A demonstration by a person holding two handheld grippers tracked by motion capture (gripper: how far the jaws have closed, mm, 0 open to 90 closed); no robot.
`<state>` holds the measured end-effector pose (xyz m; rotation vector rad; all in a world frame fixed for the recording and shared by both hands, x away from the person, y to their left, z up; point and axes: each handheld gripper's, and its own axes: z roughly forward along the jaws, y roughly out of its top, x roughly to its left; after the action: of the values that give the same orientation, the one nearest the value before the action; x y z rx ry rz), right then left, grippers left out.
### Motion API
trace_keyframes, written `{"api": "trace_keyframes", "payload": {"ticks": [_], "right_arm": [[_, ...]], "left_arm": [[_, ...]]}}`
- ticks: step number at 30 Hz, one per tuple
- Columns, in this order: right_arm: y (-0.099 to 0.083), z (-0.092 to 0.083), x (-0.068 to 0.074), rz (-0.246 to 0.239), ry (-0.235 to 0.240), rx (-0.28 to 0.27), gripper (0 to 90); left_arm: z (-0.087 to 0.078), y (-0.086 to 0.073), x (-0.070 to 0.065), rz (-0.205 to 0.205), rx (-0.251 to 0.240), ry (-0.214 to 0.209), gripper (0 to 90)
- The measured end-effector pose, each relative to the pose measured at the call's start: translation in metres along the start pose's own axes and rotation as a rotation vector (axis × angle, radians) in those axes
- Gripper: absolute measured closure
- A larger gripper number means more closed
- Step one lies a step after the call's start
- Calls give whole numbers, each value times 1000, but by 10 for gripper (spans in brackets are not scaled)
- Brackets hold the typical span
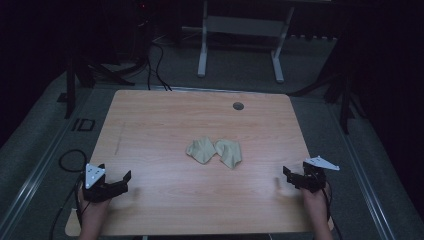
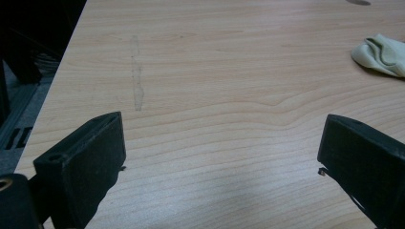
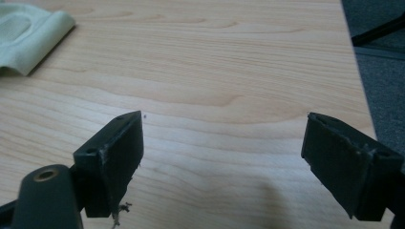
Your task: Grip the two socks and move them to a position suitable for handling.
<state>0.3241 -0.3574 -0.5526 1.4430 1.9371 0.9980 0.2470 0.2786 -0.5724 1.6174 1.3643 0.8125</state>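
Observation:
Two pale beige cloth pieces lie crumpled side by side at the middle of the wooden table [image 1: 150,115]: the left cloth [image 1: 201,149] and the right cloth [image 1: 229,152], touching each other. My left gripper [image 1: 117,181] hovers near the table's front left corner, jaws wide open and empty. My right gripper [image 1: 290,176] is at the front right edge, also open and empty. In the left gripper view a cloth [image 2: 382,55] lies far ahead at the upper right. In the right gripper view a cloth [image 3: 28,36] sits at the upper left.
A round grommet hole [image 1: 238,106] is near the table's far edge. A faint smudge line [image 2: 137,81] marks the wood on the left side. Cables [image 1: 70,162] trail on the grey floor at left. A white table frame [image 1: 240,45] stands behind.

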Motion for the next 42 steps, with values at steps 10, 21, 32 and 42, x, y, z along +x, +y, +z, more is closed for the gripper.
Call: {"api": "trace_keyframes", "payload": {"ticks": [10,21,32,42], "right_arm": [[17,8,16,-35,74,45,142],[39,16,39,-52,149,62,139],[56,34,62,-89,223,110,139],[70,57,87,-127,264,157,146]], "left_arm": [[1,0,-2,6,9,-6,22],[1,0,-2,-1,11,-10,22],[1,0,-1,-6,8,-12,22],[1,0,-1,-7,6,-20,23]]}}
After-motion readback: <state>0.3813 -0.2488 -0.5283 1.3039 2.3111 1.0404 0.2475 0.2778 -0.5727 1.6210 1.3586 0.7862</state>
